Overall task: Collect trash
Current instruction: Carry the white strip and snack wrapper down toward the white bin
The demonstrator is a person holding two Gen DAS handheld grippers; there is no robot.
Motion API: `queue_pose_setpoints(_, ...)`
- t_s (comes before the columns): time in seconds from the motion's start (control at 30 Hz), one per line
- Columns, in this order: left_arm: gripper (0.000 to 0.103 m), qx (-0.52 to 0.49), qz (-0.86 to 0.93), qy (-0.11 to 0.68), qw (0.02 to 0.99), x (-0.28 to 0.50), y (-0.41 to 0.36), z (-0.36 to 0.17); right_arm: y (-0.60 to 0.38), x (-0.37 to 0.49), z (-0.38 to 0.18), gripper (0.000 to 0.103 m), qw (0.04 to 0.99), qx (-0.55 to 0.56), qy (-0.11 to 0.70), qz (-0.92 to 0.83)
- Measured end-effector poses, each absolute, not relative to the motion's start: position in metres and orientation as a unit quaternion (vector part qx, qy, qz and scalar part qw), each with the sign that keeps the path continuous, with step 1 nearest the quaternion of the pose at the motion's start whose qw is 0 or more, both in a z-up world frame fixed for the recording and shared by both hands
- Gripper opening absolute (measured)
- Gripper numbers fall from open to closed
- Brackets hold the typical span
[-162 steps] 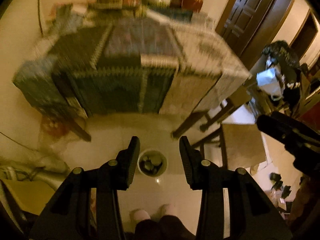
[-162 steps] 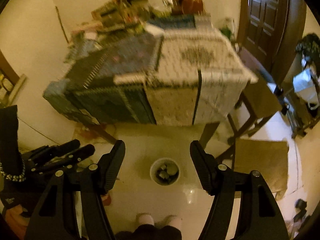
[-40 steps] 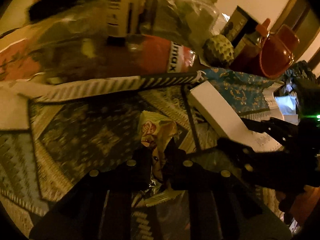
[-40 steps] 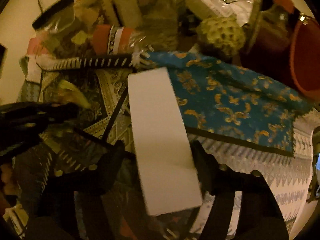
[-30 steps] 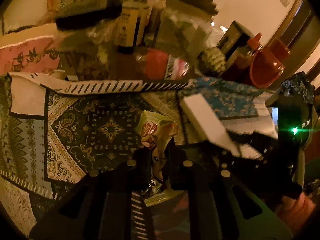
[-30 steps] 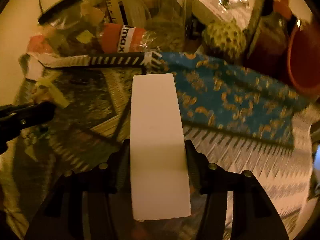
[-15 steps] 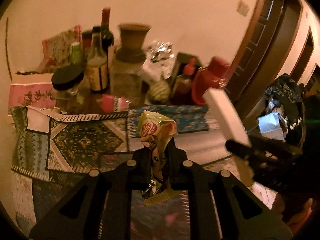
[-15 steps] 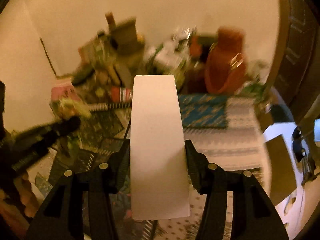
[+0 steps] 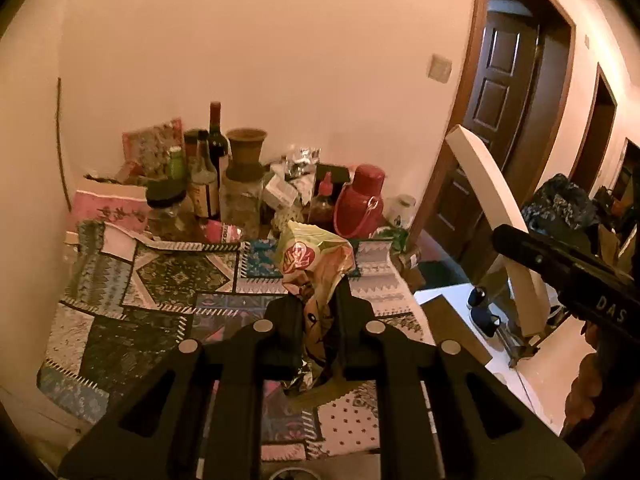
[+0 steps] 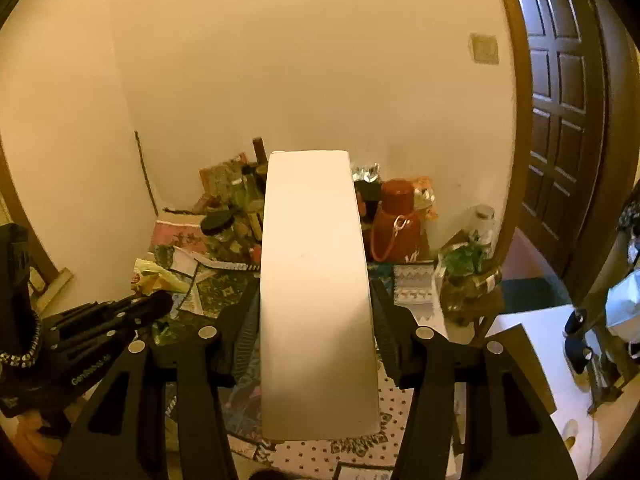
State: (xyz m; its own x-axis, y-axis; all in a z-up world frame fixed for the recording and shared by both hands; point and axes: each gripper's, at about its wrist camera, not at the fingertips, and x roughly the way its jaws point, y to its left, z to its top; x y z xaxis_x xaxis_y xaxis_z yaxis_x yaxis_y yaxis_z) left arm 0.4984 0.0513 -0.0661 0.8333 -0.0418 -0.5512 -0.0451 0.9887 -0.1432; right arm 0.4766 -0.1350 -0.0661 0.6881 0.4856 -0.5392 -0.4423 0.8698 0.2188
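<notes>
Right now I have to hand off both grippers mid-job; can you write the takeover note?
Left gripper: shut on the crumpled snack wrapper.
Right gripper: shut on the long white box.
Both pieces are lifted clear of the patchwork-covered table; bottles, jars and a red jug sit at the back.
Done: both pieces picked up.
Left: drop them in a bin, none clearly in view; then check the table for more.
</notes>
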Motion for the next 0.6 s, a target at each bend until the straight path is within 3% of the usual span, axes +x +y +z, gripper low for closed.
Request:
queue_pose_setpoints(0.27, 0.012, -0.065, -0.008, 0.244, 0.968, 0.431, 0.048, -0.032, -0.144, 0.422, -0.037, 0.049, 0.932, 0.049, 0.265, 0.243)
queue_pose_setpoints(0.6, 0.012, -0.059, -0.031, 0.230, 0.971, 0.330, 0.074, -0.031, -0.122, 0.338, -0.037, 0.049, 0.940, 0.048, 0.263, 0.214)
